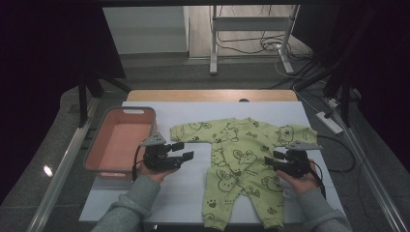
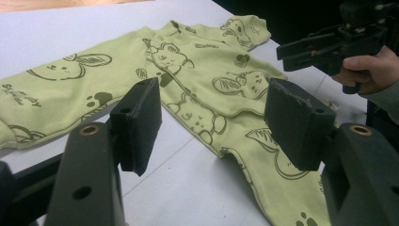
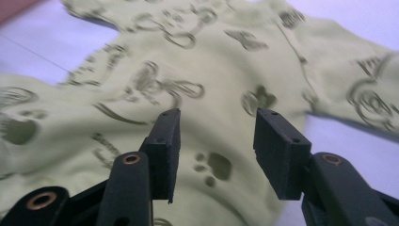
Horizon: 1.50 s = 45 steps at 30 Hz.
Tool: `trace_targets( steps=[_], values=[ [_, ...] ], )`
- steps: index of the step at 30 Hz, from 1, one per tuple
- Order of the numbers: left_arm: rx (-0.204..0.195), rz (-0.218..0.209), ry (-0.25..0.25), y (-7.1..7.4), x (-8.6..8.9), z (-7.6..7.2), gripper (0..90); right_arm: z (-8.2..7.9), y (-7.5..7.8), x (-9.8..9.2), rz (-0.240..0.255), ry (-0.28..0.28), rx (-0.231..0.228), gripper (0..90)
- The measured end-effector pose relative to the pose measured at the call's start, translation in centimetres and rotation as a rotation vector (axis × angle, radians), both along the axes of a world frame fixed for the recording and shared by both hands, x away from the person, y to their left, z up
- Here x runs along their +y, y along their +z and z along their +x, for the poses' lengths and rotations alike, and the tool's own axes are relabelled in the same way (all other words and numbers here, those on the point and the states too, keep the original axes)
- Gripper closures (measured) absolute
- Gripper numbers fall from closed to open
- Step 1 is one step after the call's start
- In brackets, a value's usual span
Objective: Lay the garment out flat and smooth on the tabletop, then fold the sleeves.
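A green romper (image 1: 241, 162) lies spread flat on the table (image 1: 193, 193), right of a pink bin (image 1: 118, 142). The left tongs (image 1: 186, 151) hover open beside it; the right tongs (image 1: 269, 161) stand open over its right side, gripping nothing. A shallow pinch could catch one layer only, dragging the cloth askew.

The baby romper (image 1: 241, 159) is showing as soft, matt light-green cloth printed with darker animal outlines, lying on a smooth, matt white sheet (image 1: 193, 193) that is covering a wooden tabletop (image 1: 212, 95). The pink bin (image 1: 118, 145) is looking like smooth plastic with a faint sheen. The left gripper (image 1: 184, 150) and right gripper (image 1: 269, 161) are appearing as matt black plastic, with brass-coloured metal eyelets.
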<state>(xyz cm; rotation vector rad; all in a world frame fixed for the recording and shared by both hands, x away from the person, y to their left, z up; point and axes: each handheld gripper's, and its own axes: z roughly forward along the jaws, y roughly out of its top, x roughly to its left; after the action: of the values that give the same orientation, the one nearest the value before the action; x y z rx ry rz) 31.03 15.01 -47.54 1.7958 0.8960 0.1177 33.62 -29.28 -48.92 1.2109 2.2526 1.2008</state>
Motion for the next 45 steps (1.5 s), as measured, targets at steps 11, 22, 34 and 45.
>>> trace_targets(
  steps=[11,22,34,45],
  values=[
    [0.017,0.011,0.021,0.0,-0.3,0.3,35.4,-1.1,1.1,-0.2,0.073,0.053,-0.067,50.0],
    [0.05,0.03,0.051,0.1,-1.0,1.0,31.4,-2.3,1.5,-0.4,0.083,0.07,-0.075,48.7],
    [0.082,0.083,0.116,0.1,-1.5,2.1,27.5,-2.3,1.4,0.2,0.08,0.094,-0.067,48.2],
    [0.097,0.154,0.188,0.1,-3.7,4.7,25.5,-2.0,1.1,0.8,0.071,0.113,-0.057,47.7]
  ],
)
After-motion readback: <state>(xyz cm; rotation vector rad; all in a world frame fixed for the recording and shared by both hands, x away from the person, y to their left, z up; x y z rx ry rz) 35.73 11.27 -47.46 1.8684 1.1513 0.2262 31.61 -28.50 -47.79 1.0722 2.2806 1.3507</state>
